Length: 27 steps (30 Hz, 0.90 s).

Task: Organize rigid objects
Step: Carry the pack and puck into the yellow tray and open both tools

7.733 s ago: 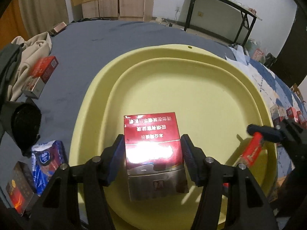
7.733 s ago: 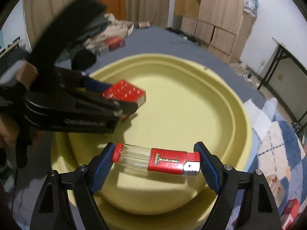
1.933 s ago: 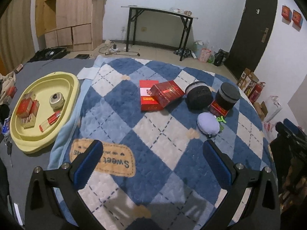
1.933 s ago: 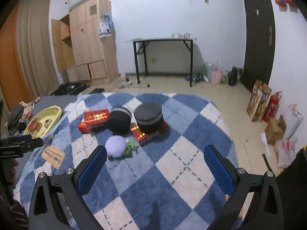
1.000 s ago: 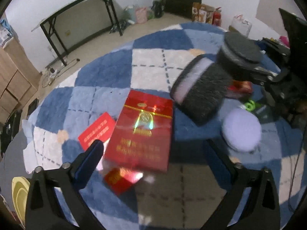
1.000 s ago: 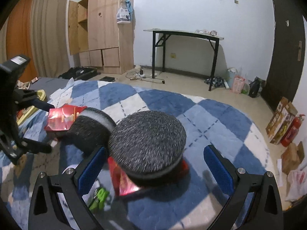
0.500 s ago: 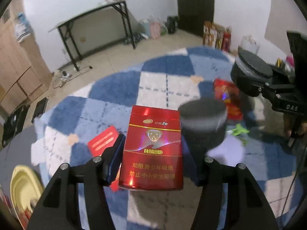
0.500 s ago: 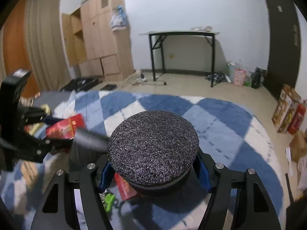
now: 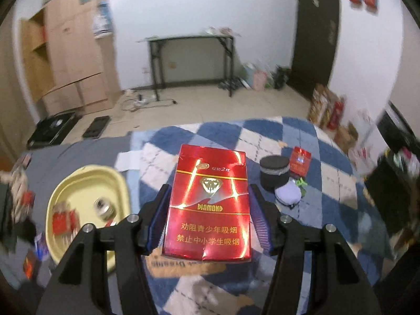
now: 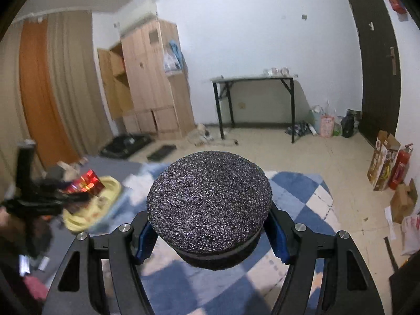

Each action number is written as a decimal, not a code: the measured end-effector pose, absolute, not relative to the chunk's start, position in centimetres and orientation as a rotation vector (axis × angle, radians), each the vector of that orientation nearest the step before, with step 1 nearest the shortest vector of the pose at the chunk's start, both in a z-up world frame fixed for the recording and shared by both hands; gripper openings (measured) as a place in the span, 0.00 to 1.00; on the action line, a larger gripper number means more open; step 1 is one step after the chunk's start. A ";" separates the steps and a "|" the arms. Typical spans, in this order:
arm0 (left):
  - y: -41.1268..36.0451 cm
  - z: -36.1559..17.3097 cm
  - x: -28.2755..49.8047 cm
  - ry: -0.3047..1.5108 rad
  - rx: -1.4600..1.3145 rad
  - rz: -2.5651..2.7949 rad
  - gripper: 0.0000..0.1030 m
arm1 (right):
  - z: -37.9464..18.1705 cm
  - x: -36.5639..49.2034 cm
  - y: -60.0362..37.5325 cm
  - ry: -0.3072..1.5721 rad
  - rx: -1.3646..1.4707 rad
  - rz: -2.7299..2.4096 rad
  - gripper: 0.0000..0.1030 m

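A blue-and-white checked rug (image 9: 275,141) covers the floor, with a yellow tray (image 9: 119,183) at its left edge. The left gripper (image 9: 207,210) is clenched on a red cigarette pack (image 9: 208,202); the right gripper (image 10: 210,228) grips a black round jar (image 10: 208,207). Both are lifted clear, presumably bound for the tray (2 red packs already inside). 1 black jar (image 9: 274,172) remains on the rug.

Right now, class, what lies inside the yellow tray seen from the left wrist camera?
Inside the yellow tray lie red packs and a round metallic item, all blurred. The tray's near right part is hidden behind the left tool, so anything there cannot be seen.
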<state>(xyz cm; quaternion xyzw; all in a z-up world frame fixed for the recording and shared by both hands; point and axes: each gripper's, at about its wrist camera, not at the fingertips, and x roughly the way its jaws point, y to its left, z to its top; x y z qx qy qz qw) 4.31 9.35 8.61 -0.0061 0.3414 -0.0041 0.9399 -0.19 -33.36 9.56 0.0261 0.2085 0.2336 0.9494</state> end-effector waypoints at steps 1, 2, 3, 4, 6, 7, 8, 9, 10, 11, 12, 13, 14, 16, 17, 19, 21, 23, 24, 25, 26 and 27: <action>9.5 8.5 3.5 0.677 -0.033 0.010 0.58 | 9.1 -1.2 -33.7 0.423 0.053 0.467 0.68; 9.6 8.0 2.7 0.659 -0.057 0.028 0.58 | 8.4 -2.2 -34.0 0.421 0.035 0.444 0.68; 9.6 7.6 2.2 0.644 -0.078 0.044 0.58 | 7.3 -2.8 -34.1 0.435 0.008 0.409 0.68; 9.7 7.3 1.5 0.618 -0.096 0.063 0.58 | 5.9 -3.0 -34.4 0.469 -0.002 0.377 0.68; 9.5 7.2 0.7 0.586 -0.093 0.097 0.58 | 3.6 -2.7 -34.9 0.527 0.008 0.329 0.68; 9.4 7.3 0.6 0.590 -0.079 0.103 0.58 | 2.9 -2.5 -35.1 0.549 0.004 0.312 0.68; 9.4 7.4 0.6 0.591 -0.080 0.103 0.58 | 2.6 -2.6 -35.1 0.562 -0.001 0.304 0.68; 9.7 7.6 0.5 0.586 -0.092 0.100 0.58 | 2.1 -2.5 -35.2 0.575 0.000 0.300 0.68; 10.1 7.7 0.3 0.579 -0.106 0.101 0.58 | 2.2 -2.4 -35.1 0.575 0.002 0.303 0.68; 10.6 7.7 0.2 0.574 -0.116 0.111 0.58 | 2.2 -2.5 -35.0 0.571 0.002 0.311 0.68; 11.2 7.6 0.0 0.576 -0.127 0.123 0.58 | 2.2 -2.7 -34.9 0.567 -0.006 0.317 0.68; 11.8 7.5 0.0 0.588 -0.141 0.136 0.58 | 2.2 -2.6 -34.7 0.568 -0.014 0.322 0.68; 12.6 7.3 0.2 0.604 -0.164 0.153 0.58 | 2.0 -2.5 -34.6 0.573 -0.027 0.330 0.68; 14.6 7.1 0.4 0.618 -0.211 0.192 0.58 | 1.9 -1.9 -33.5 0.589 -0.069 0.346 0.68; 15.5 7.1 0.4 0.617 -0.231 0.209 0.58 | 2.2 -0.9 -31.8 0.594 -0.091 0.362 0.68; 17.5 7.2 0.7 0.620 -0.269 0.250 0.58 | 2.9 0.1 -30.0 0.598 -0.118 0.406 0.68; 19.6 7.3 1.2 0.607 -0.283 0.302 0.58 | 3.2 0.6 -27.2 0.605 -0.148 0.460 0.68; 21.8 7.2 2.1 0.601 -0.262 0.359 0.58 | 3.7 1.2 -24.6 0.597 -0.170 0.511 0.68; 22.9 7.1 2.5 0.601 -0.246 0.384 0.58 | 4.1 1.8 -22.3 0.594 -0.177 0.550 0.68; 23.7 6.9 2.8 0.606 -0.235 0.400 0.58 | 4.2 2.4 -21.2 0.594 -0.178 0.567 0.68; 24.9 6.5 3.2 0.626 -0.219 0.420 0.58 | 4.5 3.1 -19.4 0.594 -0.175 0.595 0.68; 25.9 6.0 3.4 0.642 -0.211 0.433 0.58 | 4.8 4.1 -17.3 0.594 -0.168 0.630 0.68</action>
